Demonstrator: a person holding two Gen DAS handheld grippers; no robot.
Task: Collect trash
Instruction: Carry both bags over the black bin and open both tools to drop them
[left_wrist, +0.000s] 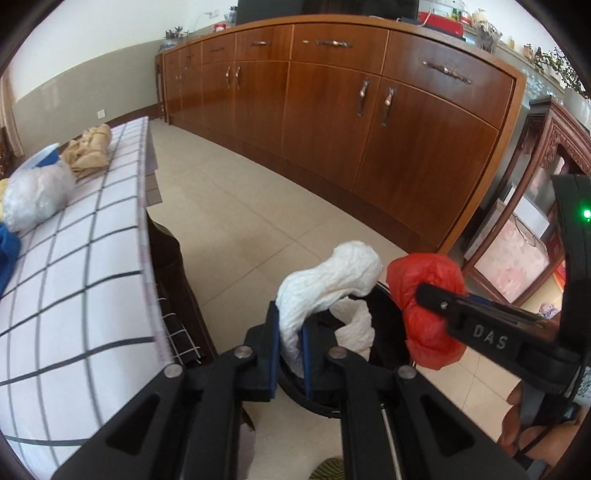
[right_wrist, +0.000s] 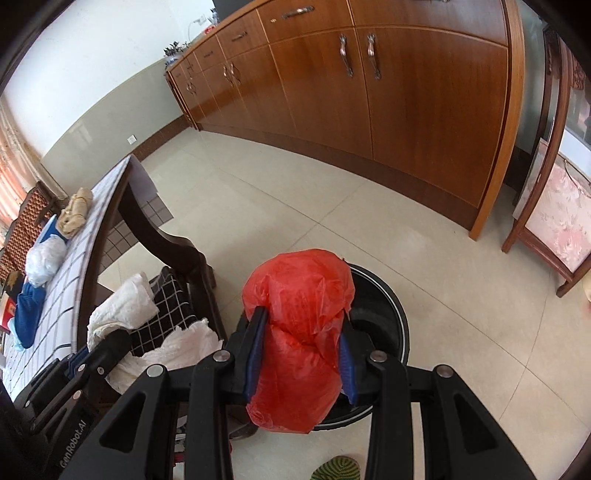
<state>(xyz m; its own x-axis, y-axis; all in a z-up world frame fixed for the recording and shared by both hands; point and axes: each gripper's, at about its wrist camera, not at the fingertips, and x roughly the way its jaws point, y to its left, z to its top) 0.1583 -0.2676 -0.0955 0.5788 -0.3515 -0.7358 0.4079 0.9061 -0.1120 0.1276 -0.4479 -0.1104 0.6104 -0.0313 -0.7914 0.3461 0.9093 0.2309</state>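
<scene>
My left gripper (left_wrist: 291, 345) is shut on a crumpled white paper towel (left_wrist: 332, 280) and holds it above the black round trash bin (left_wrist: 384, 306) on the floor. My right gripper (right_wrist: 301, 354) is shut on a scrunched red plastic bag (right_wrist: 299, 317) over the same bin (right_wrist: 384, 317). The right gripper with the red bag also shows at the right of the left wrist view (left_wrist: 428, 306). The left gripper and white paper show at the lower left of the right wrist view (right_wrist: 122, 310).
A table with a checked cloth (left_wrist: 85, 266) stands on the left and carries a brown paper wad (left_wrist: 88, 151), a clear plastic wad (left_wrist: 37, 199) and a blue item (left_wrist: 7, 251). A long wooden cabinet (left_wrist: 332, 103) runs along the back. A carved chair (right_wrist: 546, 218) stands right.
</scene>
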